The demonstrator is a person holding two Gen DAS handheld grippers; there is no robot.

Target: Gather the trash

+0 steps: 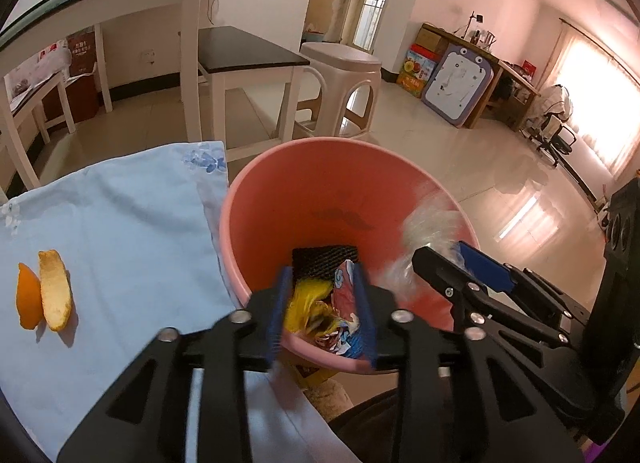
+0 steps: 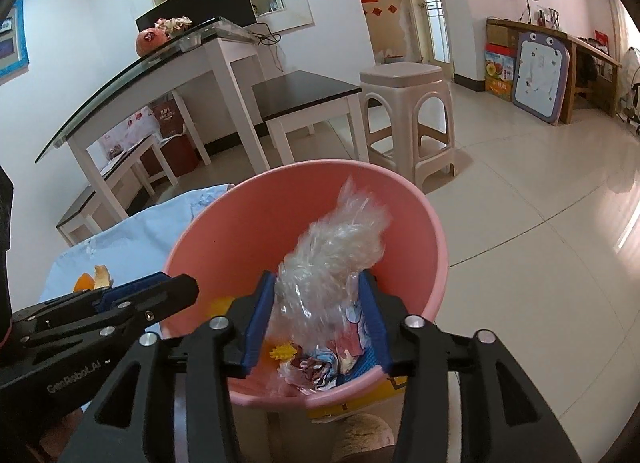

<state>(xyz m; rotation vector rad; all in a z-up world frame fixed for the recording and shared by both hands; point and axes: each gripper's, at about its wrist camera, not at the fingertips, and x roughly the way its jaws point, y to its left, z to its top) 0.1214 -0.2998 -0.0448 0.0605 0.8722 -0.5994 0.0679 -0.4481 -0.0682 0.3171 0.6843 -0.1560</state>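
The right hand-held gripper [image 2: 318, 313] is clamped on a crumpled clear plastic bag [image 2: 334, 247] over the pink bin [image 2: 438, 239]. Light, soft and slippery, it is best pinched at a bunched fold. The left hand-held gripper [image 1: 322, 309] stands apart, empty.

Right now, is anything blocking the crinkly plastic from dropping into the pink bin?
Nothing visible is. The right gripper holds the clear plastic wrap directly over the open pink bin. Below it lie only wrappers already in the bin. The left gripper stays off to the side.

Black hand-held gripper [image 1: 324, 311], blue ridged finger pads [image 1: 280, 315], silver screws, white lettering
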